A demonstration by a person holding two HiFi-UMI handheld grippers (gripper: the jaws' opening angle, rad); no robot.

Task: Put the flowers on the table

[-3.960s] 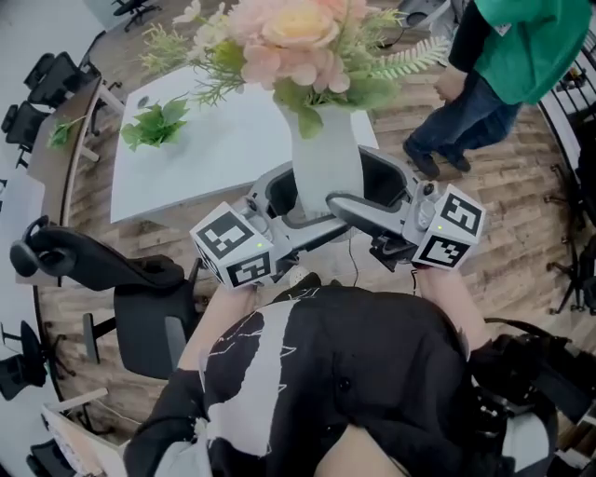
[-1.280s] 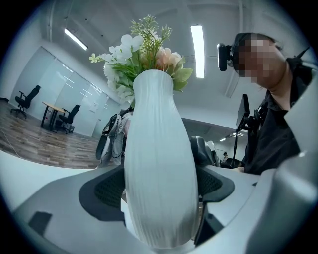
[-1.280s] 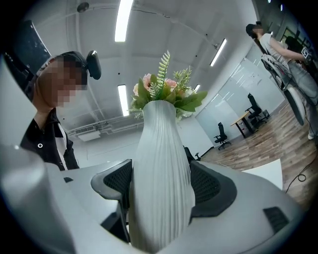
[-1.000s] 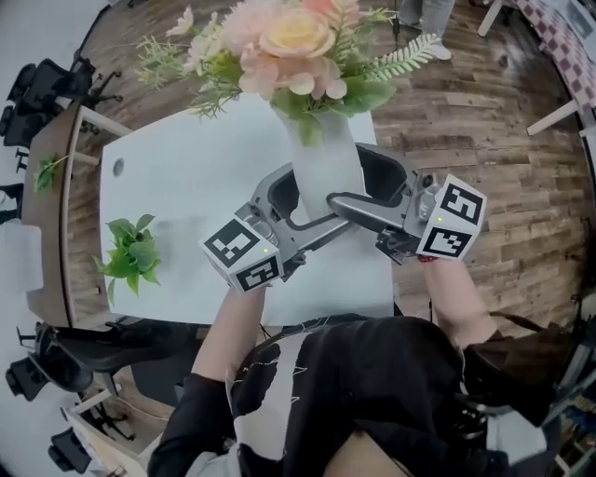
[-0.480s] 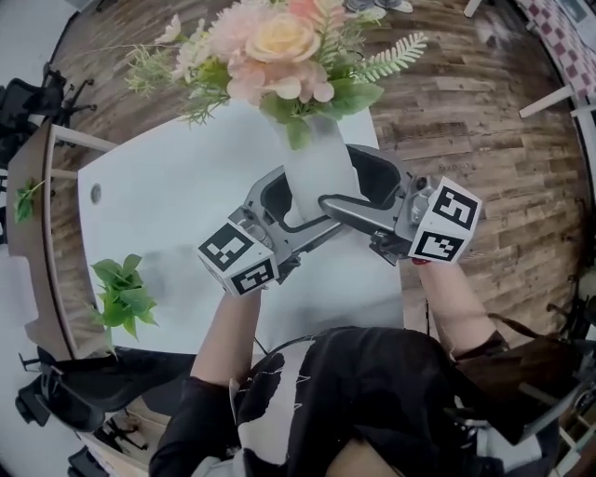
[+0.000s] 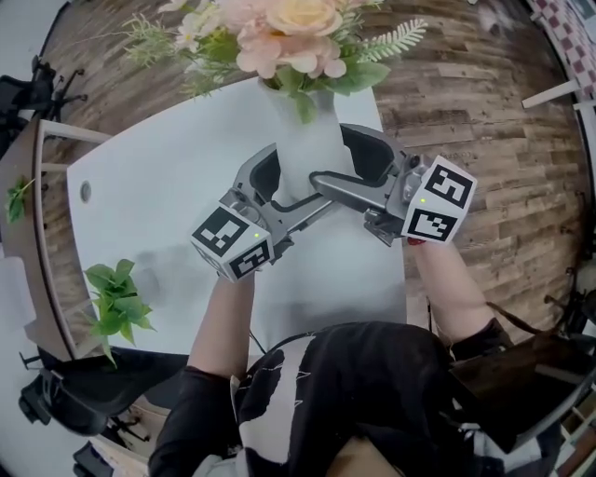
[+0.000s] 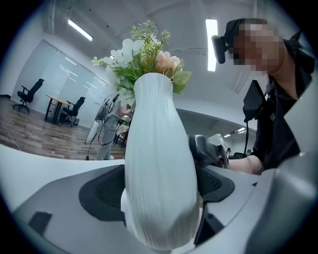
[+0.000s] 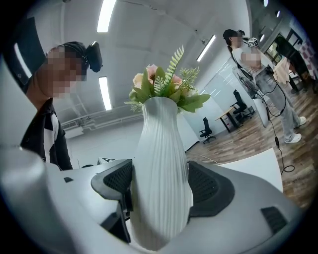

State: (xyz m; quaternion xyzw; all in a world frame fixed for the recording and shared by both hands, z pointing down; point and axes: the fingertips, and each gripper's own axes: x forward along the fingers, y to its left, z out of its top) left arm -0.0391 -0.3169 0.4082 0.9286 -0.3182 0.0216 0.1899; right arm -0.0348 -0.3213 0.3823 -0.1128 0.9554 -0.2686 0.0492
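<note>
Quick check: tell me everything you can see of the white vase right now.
The vase is white, tall and vertically ribbed, matte like ceramic, with a narrow neck and a fuller belly. It stands upright and holds a bouquet of pink and cream blooms with green leaves. The left tool and right tool both clamp its belly from opposite sides. It is over the white table; whether its base touches the top cannot be seen.

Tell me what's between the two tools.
The white vase of flowers, gripped by left tool and right tool; clearest in the head view.
</note>
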